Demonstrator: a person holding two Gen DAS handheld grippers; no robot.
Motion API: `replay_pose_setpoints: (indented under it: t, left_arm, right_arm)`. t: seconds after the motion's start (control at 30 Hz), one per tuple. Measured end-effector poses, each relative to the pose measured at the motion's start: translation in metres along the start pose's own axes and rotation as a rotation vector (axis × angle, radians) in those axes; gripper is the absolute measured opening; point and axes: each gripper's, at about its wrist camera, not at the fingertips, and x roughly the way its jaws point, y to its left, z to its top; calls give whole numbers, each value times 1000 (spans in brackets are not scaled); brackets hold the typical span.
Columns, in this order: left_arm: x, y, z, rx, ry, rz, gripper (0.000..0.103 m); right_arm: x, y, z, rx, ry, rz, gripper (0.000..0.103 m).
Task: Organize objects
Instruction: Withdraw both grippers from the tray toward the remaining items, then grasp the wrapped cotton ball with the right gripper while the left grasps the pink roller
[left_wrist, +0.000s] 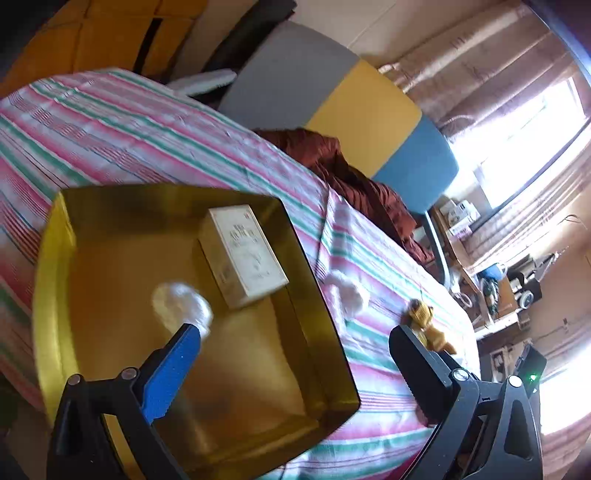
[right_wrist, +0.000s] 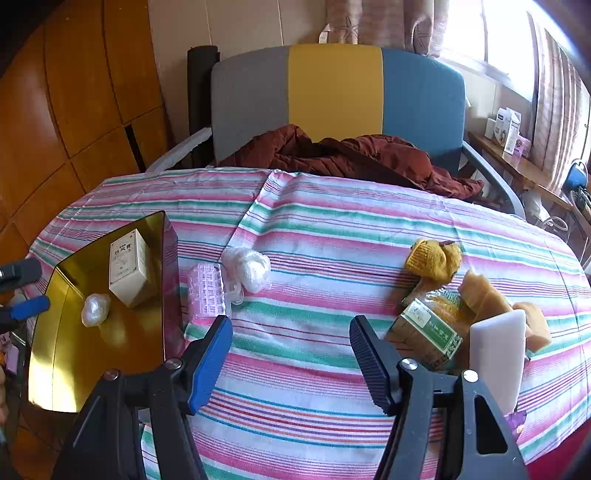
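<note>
Grey-yellow-blue chair (right_wrist: 334, 88) behind striped tablecloth (right_wrist: 332, 229); wood-panel wall (right_wrist: 74, 103) left; bright curtained window (right_wrist: 491, 33) right.

I'm seeing my gold tray (right_wrist: 55, 369) holding a cream box (right_wrist: 127, 267) on the pink, green and white striped cloth (right_wrist: 314, 229); the chair (right_wrist: 334, 88) is showing grey, yellow, blue panels, the knit toy (right_wrist: 432, 258) looking mustard, perhaps.

Behind the table stands a chair with a grey, yellow and blue padded back (right_wrist: 334, 88). A crumpled dark red cloth (right_wrist: 351, 155) lies on its seat. Wooden wall panels (right_wrist: 66, 96) are at the left, a bright window (right_wrist: 491, 33) at the right.
</note>
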Motion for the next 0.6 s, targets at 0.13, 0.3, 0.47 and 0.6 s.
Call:
replay_pose_setpoints:
  t: [0.13, 0.3, 0.47, 0.6]
  left_arm:
    - [-8, -10, -4, 87, -66, 96, 103]
    - [5, -25, -21, 183, -49, 88, 103]
    - [23, -43, -31, 253, 12, 73, 101]
    - [35, -57, -35, 331, 49, 65, 94]
  right_arm:
    - [4, -6, 1, 3, 11, 9, 67]
    - [14, -11, 1, -12, 49, 8, 67]
    - [24, -17, 3, -42, 80, 8, 67]
    - [35, -26, 13, 0, 100, 59, 67]
